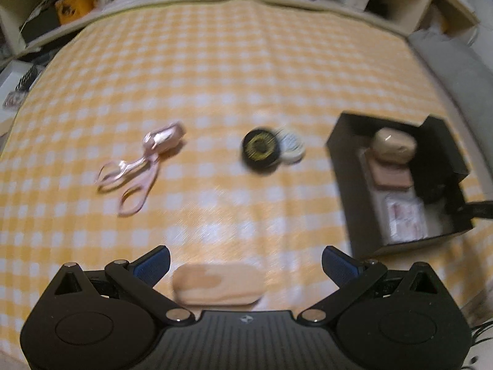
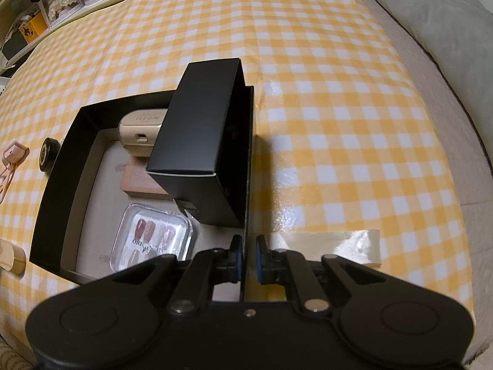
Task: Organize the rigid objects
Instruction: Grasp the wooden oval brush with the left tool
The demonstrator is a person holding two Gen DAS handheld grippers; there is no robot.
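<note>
My right hand-held gripper (image 2: 246,257) pinches the box (image 2: 77,166) wall; my left (image 1: 246,265), spread wide over the block (image 1: 217,288) at 6 o'clock, may knock it aside.

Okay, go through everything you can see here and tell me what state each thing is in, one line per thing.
Left gripper: jaws open, empty.
Right gripper: jaws shut on the tray's wall.
Black tray: lidless, partly filled.
Small black box: tilted inside the tray.
Pink scissors: handles apart.
Black jar: on its side.
</note>
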